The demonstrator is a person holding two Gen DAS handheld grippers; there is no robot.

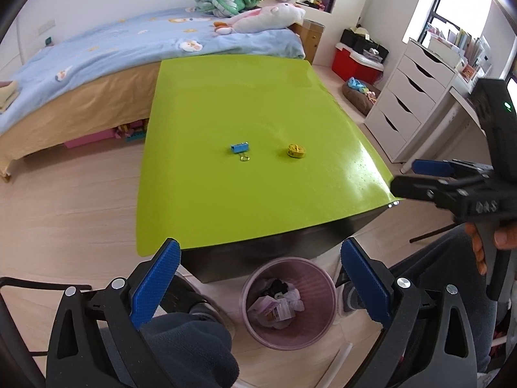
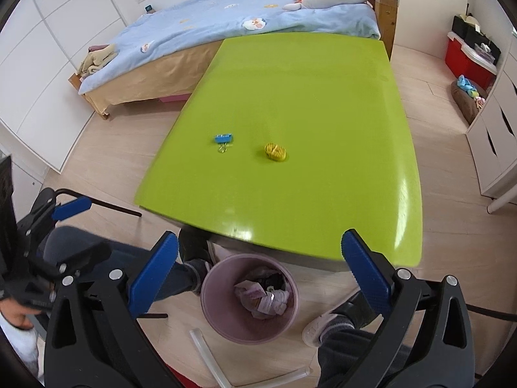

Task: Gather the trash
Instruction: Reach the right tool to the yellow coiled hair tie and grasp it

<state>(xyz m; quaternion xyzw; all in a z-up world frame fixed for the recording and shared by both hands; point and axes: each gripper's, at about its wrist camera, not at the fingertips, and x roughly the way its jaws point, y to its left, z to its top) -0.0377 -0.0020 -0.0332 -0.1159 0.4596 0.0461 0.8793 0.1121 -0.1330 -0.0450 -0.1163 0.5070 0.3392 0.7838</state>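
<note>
A blue binder clip (image 1: 239, 148) and a crumpled yellow scrap (image 1: 296, 150) lie near the middle of the green table (image 1: 226, 103). Both show in the right wrist view too: clip (image 2: 223, 139), scrap (image 2: 275, 151), table (image 2: 290, 80). A pink trash bin (image 1: 288, 302) with several crumpled papers stands on the floor below the table's near edge, also in the right wrist view (image 2: 249, 297). My left gripper (image 1: 260, 283) is open and empty above the bin. My right gripper (image 2: 260, 278) is open and empty, also above the bin; it appears at the right of the left wrist view (image 1: 416, 176).
A bed (image 1: 97, 64) with a blue cover and plush toys lies behind the table. A white drawer unit (image 1: 404, 97) stands at the right, with a red box (image 1: 352, 61) beyond. The person's legs and shoes flank the bin (image 2: 326, 323). Clear tubes (image 2: 206, 352) lie on the floor.
</note>
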